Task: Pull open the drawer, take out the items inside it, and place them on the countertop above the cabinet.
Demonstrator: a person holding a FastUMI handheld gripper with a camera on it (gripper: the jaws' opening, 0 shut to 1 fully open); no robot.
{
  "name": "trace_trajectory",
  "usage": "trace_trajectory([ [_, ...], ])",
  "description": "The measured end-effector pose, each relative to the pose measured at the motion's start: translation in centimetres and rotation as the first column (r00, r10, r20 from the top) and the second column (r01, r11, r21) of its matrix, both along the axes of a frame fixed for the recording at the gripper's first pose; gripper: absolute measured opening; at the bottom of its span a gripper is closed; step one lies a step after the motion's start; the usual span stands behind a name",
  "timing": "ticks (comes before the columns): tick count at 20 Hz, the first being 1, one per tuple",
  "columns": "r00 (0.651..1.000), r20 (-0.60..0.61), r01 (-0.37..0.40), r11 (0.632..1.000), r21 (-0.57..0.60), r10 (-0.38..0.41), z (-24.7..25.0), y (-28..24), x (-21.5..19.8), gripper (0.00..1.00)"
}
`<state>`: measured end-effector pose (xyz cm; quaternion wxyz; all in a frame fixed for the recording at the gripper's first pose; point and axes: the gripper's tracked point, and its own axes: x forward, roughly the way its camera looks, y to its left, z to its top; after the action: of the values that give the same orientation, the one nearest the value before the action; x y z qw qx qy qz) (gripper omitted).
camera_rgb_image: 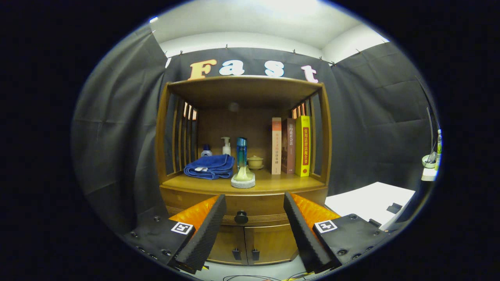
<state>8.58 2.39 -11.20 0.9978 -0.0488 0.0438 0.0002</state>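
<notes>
Wooden countertop carries folded blue towel, bottles, cup, books.

The drawer is shut, so whatever lies inside is hidden. The spread fingers cover both ends of its front. A blue towel hides the lower part of a small bottle. The book spines are too small to read, and the clutter beside the booth wall is perhaps bottles.

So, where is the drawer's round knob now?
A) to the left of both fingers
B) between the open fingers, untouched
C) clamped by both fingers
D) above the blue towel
B: the round knob sits on the closed drawer front in the gap of the open gripper, neither finger touching it.
</notes>
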Motion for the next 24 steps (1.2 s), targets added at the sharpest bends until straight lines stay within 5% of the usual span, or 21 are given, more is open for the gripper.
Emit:
trace_trajectory([
  [11,0.995,0.088,-0.045,0.999,0.027,0.043,8.4,0.9,-6.2,0.97],
  [24,0.994,0.099,-0.055,0.995,0.078,0.047,8.9,0.2,-6.5,0.97],
])
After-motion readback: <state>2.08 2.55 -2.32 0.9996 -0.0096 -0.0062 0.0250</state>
